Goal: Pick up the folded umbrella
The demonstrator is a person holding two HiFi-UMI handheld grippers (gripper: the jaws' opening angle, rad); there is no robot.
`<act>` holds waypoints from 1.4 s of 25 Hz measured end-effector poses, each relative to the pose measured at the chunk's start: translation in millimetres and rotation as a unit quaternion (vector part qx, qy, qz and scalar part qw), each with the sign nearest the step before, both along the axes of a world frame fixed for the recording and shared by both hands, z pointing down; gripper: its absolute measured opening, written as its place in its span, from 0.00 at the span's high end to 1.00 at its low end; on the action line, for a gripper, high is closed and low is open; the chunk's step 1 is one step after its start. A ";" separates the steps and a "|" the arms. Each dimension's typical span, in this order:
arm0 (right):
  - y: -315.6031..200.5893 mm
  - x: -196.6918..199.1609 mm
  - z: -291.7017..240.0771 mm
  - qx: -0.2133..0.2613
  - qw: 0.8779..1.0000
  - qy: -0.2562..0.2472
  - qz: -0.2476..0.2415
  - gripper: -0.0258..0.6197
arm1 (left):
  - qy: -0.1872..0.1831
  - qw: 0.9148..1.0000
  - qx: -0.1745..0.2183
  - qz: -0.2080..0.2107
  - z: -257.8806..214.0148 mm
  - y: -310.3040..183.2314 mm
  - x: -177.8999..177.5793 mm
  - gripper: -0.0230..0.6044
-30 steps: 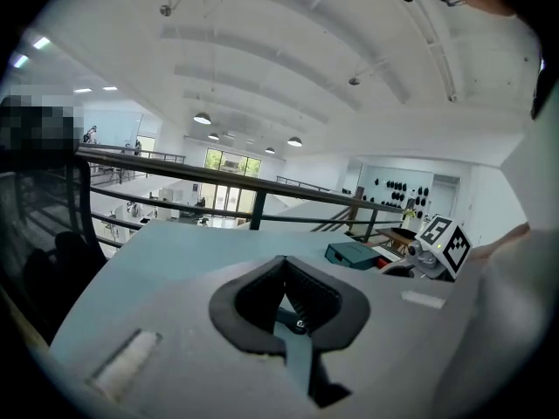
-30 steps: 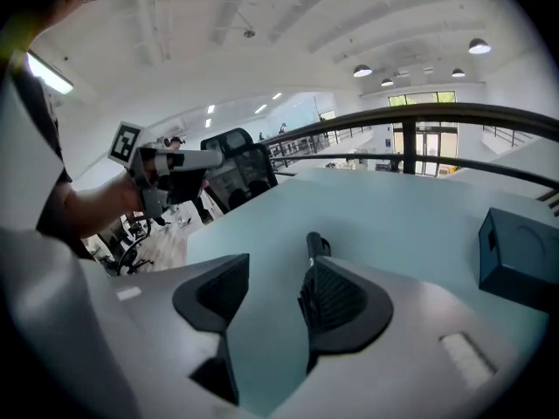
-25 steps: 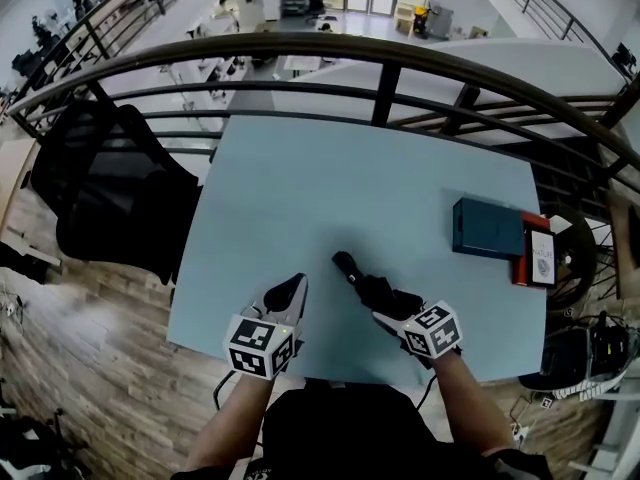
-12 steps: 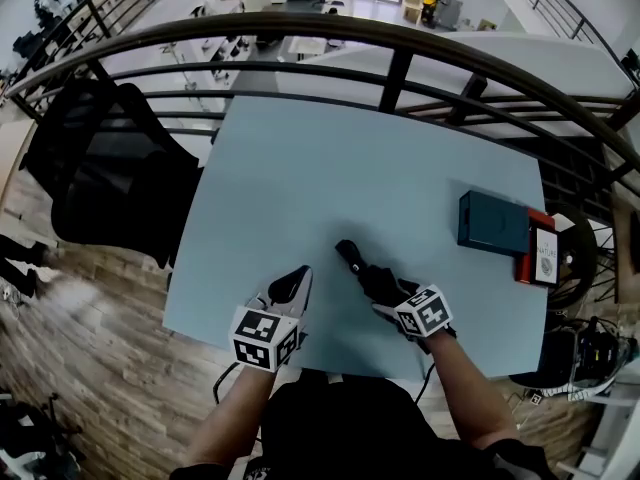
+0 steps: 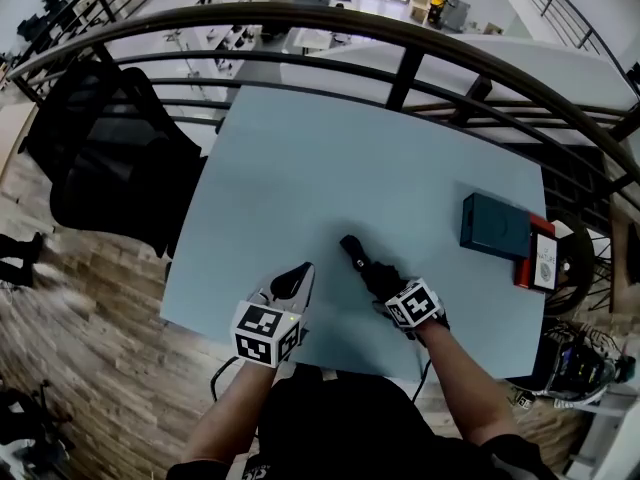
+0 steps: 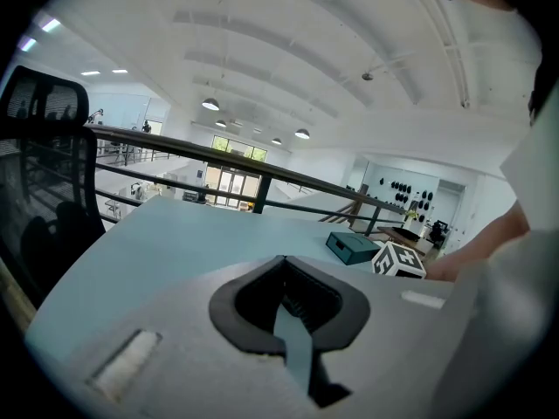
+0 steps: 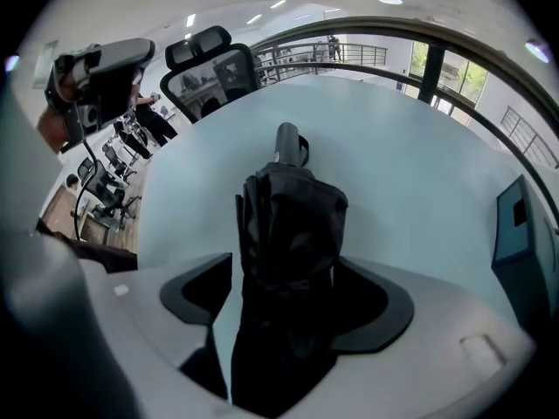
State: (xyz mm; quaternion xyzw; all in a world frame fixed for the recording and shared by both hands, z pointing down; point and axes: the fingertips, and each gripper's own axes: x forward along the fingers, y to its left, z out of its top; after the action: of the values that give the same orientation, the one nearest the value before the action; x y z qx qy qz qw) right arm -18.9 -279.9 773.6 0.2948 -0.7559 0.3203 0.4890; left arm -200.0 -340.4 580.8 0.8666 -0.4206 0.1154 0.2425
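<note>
The folded black umbrella (image 5: 360,261) lies on the light blue table (image 5: 330,158), handle end pointing away from me. My right gripper (image 5: 378,282) points steeply down over its near end. In the right gripper view the umbrella (image 7: 288,221) stands between the jaws of the right gripper (image 7: 284,273). Those jaws have just been opening wide and then closing slightly; a strip of table still shows beside the left pad, so they are open. My left gripper (image 5: 297,273) hovers left of the umbrella, its tips together (image 6: 281,264), holding nothing.
A teal box (image 5: 491,224) sits at the table's right edge, with a red and white item (image 5: 540,258) beside it. A dark railing (image 5: 400,48) runs behind the table. A black mesh chair (image 5: 100,158) stands at the left.
The right gripper has come down over the umbrella's near end and tipped more steeply downward. The left gripper has sunk a little and stays beside it.
</note>
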 end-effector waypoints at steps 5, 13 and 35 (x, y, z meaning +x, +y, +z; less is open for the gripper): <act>-5.6 8.5 3.5 0.008 0.999 0.048 -0.009 0.48 | 0.002 1.000 0.003 -0.007 -6.2 -0.9 -5.4 0.95; 5.4 13.1 4.1 -0.007 0.996 0.088 -0.009 0.47 | 0.007 1.000 0.000 -0.021 -7.0 -7.0 -14.0 0.95; 0.6 9.2 2.3 0.038 0.998 0.051 -0.020 0.53 | 0.009 0.999 0.030 -0.009 -36.8 -2.7 1.6 0.95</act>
State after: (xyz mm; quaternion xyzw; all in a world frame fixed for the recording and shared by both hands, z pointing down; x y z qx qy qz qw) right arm -9.7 -279.4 776.0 0.3137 -0.7476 0.2660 0.5214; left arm -198.4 -343.2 543.9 0.8705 -0.4297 0.0930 0.2211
